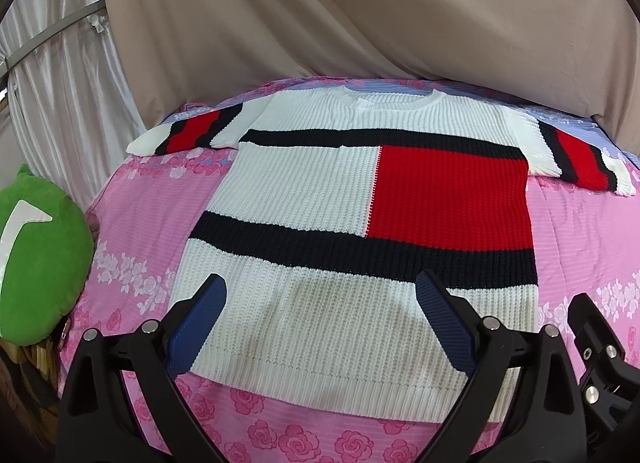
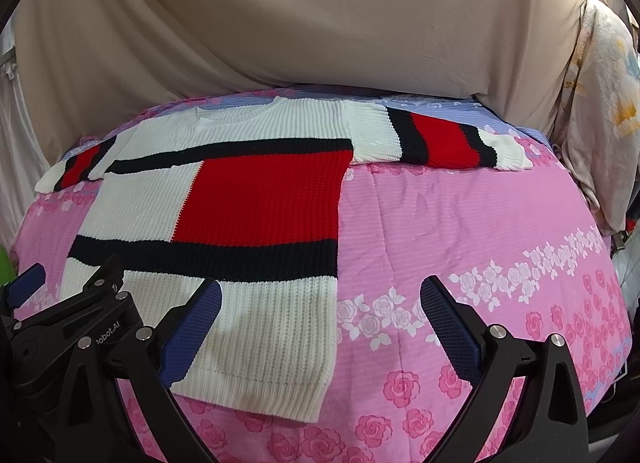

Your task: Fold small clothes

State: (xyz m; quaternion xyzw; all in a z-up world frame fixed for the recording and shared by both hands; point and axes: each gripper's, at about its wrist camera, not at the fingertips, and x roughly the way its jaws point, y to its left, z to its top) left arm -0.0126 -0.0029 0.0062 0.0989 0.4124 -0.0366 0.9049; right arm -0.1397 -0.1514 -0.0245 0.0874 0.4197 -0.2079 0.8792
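A knitted sweater [image 1: 304, 187], white with a red block and navy bands, lies flat on the pink rose-print bedspread [image 1: 132, 215], sleeves spread out, collar at the far side. My left gripper [image 1: 320, 287] is open above the sweater's white hem band, empty. In the right wrist view the sweater [image 2: 256, 199] lies left of centre. My right gripper [image 2: 320, 295] is open and empty, its left finger [image 2: 196, 323] over the hem's right part, its right finger [image 2: 448, 323] over bare bedspread [image 2: 460, 223]. The left gripper's body [image 2: 72, 315] shows at lower left.
A green plush cushion [image 1: 36, 259] sits at the bed's left edge. A beige sheet [image 1: 360, 11] hangs behind the bed, with pale curtains [image 1: 60, 83] at the left. A floral cloth [image 2: 604, 103] hangs at the right. The right gripper's body [image 1: 600, 347] shows at lower right.
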